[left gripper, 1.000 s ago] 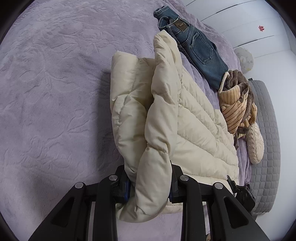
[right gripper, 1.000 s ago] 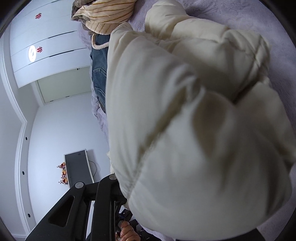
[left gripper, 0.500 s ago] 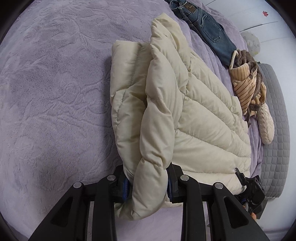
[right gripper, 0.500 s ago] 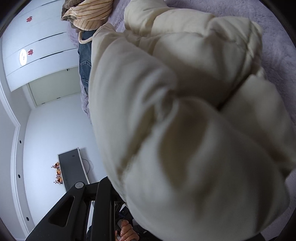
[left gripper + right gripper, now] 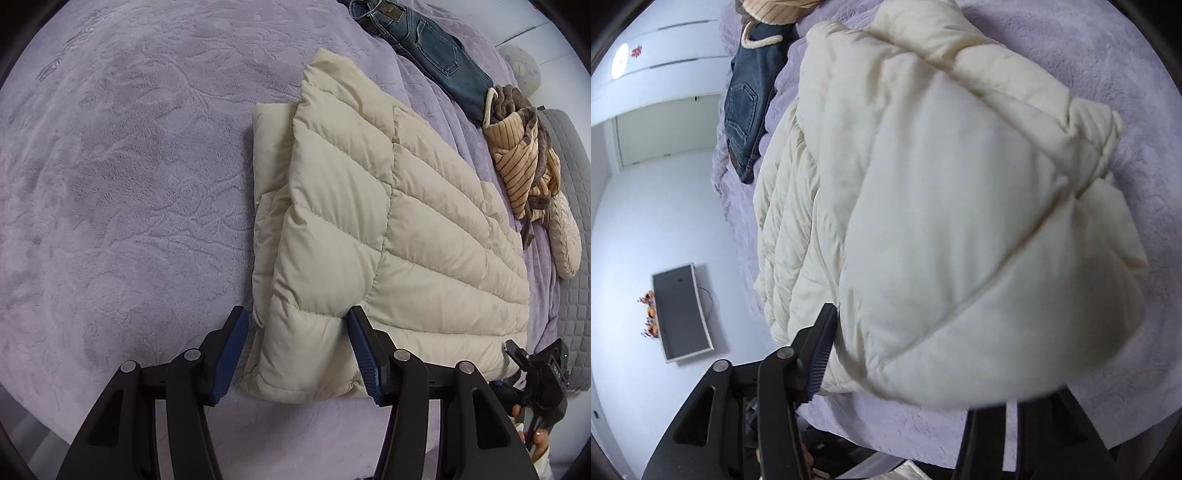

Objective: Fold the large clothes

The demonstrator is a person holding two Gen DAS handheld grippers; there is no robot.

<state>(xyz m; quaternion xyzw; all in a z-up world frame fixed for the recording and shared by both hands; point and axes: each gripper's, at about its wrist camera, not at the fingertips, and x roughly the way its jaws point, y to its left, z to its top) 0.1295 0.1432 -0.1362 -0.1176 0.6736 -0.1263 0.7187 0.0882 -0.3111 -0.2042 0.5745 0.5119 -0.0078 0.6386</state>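
Observation:
A cream quilted puffer jacket (image 5: 388, 229) lies folded on the lilac bedspread (image 5: 129, 184). My left gripper (image 5: 295, 350) is open, its blue-padded fingers standing either side of the jacket's near corner without pinching it. In the right wrist view the same jacket (image 5: 942, 221) fills most of the frame. My right gripper (image 5: 916, 365) sits at its near edge, and only the left finger (image 5: 820, 347) shows clearly, off the cloth. The jacket covers the right finger. The right gripper also shows in the left wrist view (image 5: 535, 376) at the jacket's far corner.
Blue jeans (image 5: 424, 44) lie at the far end of the bed, next to a striped tan and brown garment (image 5: 524, 162) and a beige pillow (image 5: 565, 236). A grey quilted edge (image 5: 576, 295) runs along the right. A wall screen (image 5: 681, 312) shows beyond the bed.
My left gripper opened and let go of the jacket's corner, which now lies flat on the bed. The right gripper's fingers spread apart and the lifted jacket fold dropped down.

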